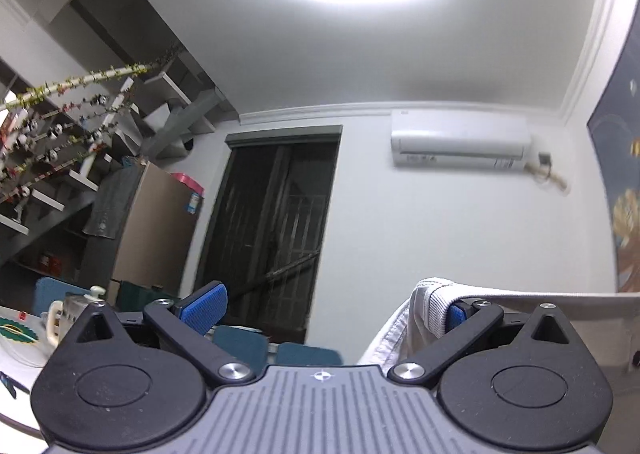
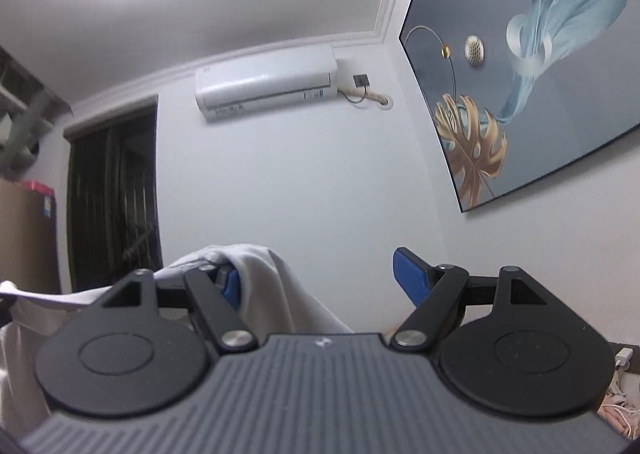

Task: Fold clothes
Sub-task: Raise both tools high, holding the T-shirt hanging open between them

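Both wide open | left hand-held gripper [image 1: 332,304], right hand-held gripper [image 2: 320,282] | white garment [image 2: 264,278] draped on one finger each

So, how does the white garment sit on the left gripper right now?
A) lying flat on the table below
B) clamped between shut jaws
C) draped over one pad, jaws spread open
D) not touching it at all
C: in the left wrist view the white garment hangs over one blue pad of the left gripper, while the other pad stands bare and far apart.
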The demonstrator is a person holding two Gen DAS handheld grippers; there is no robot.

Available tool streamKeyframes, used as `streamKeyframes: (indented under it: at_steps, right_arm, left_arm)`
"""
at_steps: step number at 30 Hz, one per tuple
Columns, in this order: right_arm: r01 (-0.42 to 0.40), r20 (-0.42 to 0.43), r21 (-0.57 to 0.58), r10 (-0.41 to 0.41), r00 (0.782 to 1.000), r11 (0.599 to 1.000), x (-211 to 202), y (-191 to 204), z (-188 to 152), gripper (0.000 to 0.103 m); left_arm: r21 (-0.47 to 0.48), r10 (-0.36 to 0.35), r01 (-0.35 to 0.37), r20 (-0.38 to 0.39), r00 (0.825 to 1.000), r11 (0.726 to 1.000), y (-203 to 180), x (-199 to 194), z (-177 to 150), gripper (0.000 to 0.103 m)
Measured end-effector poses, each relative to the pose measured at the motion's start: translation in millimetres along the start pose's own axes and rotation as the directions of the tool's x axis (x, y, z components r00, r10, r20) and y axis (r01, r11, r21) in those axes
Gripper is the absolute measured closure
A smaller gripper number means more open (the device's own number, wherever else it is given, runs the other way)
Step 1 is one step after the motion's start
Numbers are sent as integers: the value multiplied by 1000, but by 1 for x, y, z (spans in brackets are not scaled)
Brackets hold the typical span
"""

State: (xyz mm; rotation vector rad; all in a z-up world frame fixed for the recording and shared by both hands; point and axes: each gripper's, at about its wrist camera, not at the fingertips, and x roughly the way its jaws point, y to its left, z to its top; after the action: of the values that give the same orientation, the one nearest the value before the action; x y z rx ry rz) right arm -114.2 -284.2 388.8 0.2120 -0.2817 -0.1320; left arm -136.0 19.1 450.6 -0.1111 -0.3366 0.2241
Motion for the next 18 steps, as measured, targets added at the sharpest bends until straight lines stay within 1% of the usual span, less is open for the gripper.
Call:
streamKeyframes:
  at_steps: [2, 4, 7, 10, 13, 16, 18]
  right_arm:
    - [2, 6, -1, -2, 1000, 1000, -7, 0, 13, 26]
    - [16, 5, -29, -16, 1000, 999, -9, 2, 18, 25]
    - [26, -34, -60, -28, 999, 998, -3, -1, 8, 23]
    - [32, -93, -69, -38, 995, 997, 14, -8, -20, 23]
    - [43, -155, -88, -57, 986, 995, 40, -14, -55, 23]
    - [49, -213, -111, -72, 974, 993, 75, -20, -100, 23]
    - [52, -263, -100, -76, 962, 994, 105, -30, -132, 23]
  left_arm:
    - [-17, -23, 23, -23, 999, 1000, 2, -8, 22, 0]
    - [-19, -38, 37, -51, 998, 999, 0, -9, 26, 0]
    - [-23, -46, 44, -115, 992, 999, -1, 17, -8, 0]
    - [-26, -54, 50, -178, 983, 998, -3, 42, -42, 0]
    - [-28, -60, 55, -240, 969, 998, -6, 69, -78, 0]
    - [-10, -57, 57, -298, 953, 998, -16, 109, -135, 0]
    - [0, -61, 65, -345, 937, 998, -23, 140, -173, 0]
